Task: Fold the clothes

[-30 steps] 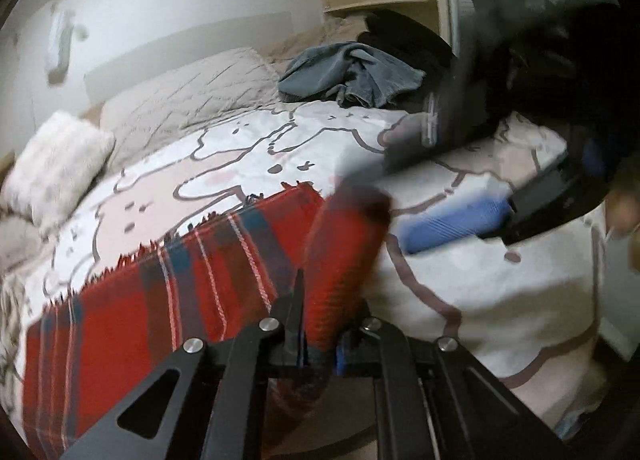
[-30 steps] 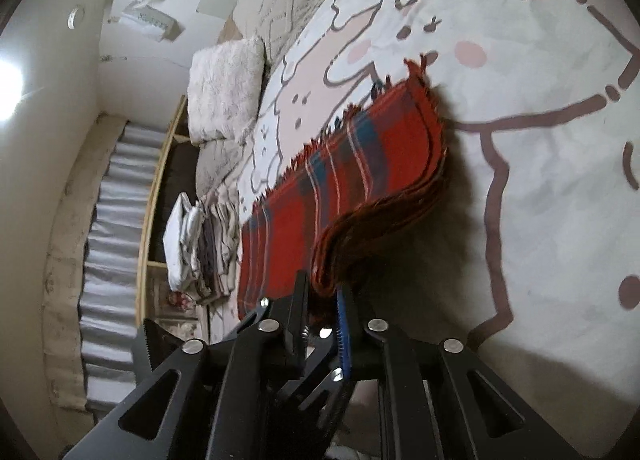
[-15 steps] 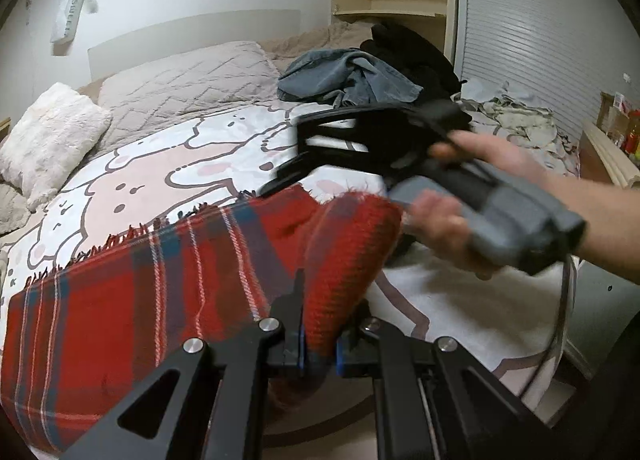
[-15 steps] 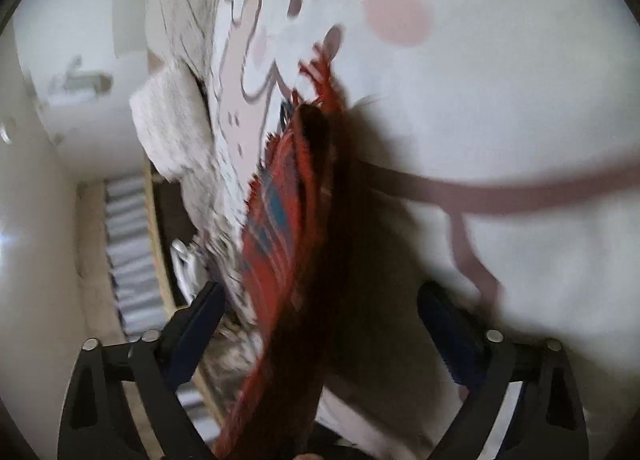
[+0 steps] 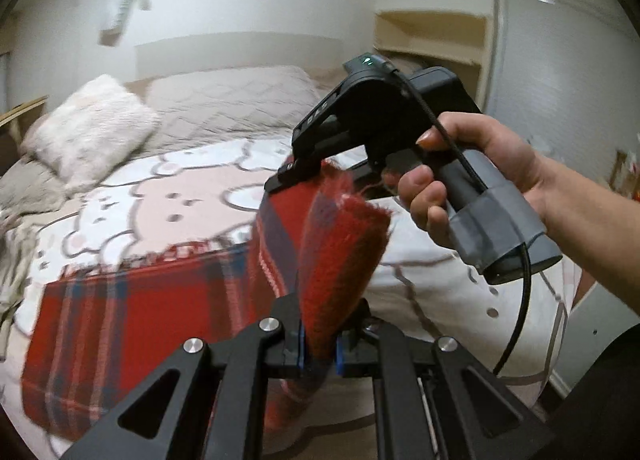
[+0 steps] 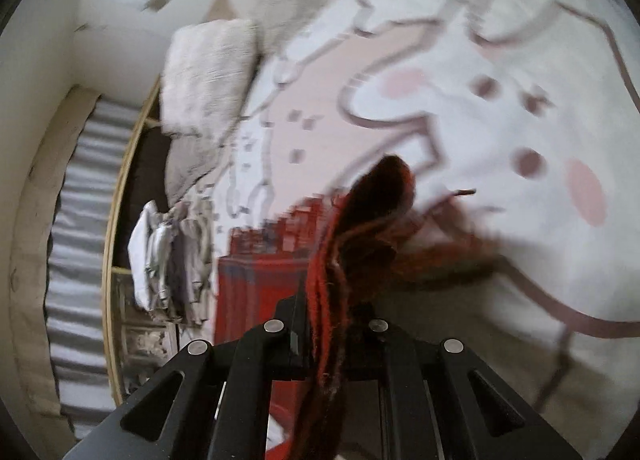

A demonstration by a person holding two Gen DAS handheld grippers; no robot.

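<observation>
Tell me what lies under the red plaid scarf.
Under the red plaid scarf lies the white cartoon-print bedspread, showing around its edges. Anything directly beneath the cloth is covered and cannot be seen.

The red tartan woollen blanket [image 5: 132,320] looks coarse and fuzzy, with frayed fringe threads at its edge. The left gripper [image 5: 320,352] is matt black plastic with bright metal screw heads and blue pads. The white and pink cartoon-print bedspread [image 5: 160,195] looks soft and matt. The white fluffy pillow [image 5: 88,127] has a shaggy pile.
</observation>
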